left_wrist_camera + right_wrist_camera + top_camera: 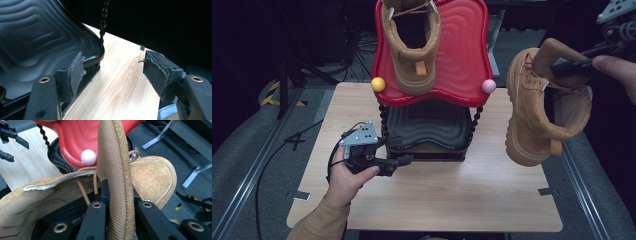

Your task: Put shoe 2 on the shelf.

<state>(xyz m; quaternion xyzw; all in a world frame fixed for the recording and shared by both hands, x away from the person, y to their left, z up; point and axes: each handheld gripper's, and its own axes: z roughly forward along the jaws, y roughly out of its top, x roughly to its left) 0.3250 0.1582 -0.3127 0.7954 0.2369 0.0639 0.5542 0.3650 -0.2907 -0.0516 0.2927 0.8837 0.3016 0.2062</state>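
A tan suede boot (537,115) hangs in the air past the table's right edge. My right gripper (569,65) is shut on its upright tongue (113,157), the two black jaws (120,195) pressing it from both sides, with the boot's toe (152,180) beyond. A second tan boot (412,45) stands on the red top shelf (462,50) of a two-tier rack. My left gripper (401,151) rests low at the rack's front left corner, open (115,72), one pad beside the rim of the black lower shelf (37,37), nothing between its jaws.
The rack stands at the back middle of a light wooden table (437,200). A yellow ball (378,84) and a pink ball (488,86) cap its twisted black posts. Grey floor, rails and cables lie around the table.
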